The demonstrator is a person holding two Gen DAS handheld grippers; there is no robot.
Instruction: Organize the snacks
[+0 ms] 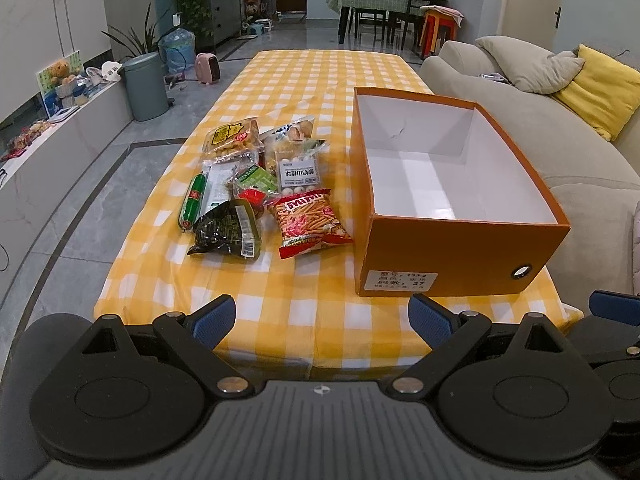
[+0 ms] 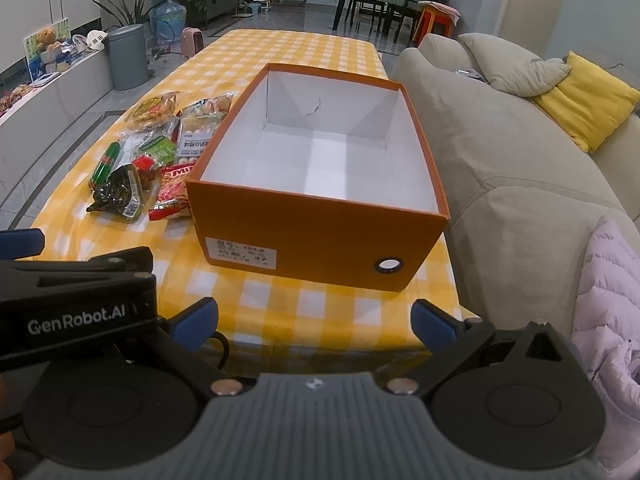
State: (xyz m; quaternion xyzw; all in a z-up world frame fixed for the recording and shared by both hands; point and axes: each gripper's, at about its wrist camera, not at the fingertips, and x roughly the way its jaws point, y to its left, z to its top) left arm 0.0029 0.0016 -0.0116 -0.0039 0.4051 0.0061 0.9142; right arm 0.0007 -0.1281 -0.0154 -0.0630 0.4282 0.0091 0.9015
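Both the left claw (image 1: 322,320) and the right claw (image 2: 314,322) hover with fingers spread wide, holding nothing, at the near edge of the checked surface (image 1: 280,80). The snack packets (image 1: 256,184) lie heaped just left of the orange box (image 1: 460,248); its white inside is bare.

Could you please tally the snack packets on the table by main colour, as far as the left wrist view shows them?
Green, the sausage stick and the small packet: 2
Red, the stick-snack bag: 1
Dark, the vacuum pack: 1
Yellow-labelled clear pack: 1
Clear or white-labelled packs: 3
Total: 8, though overlaps may hide more.
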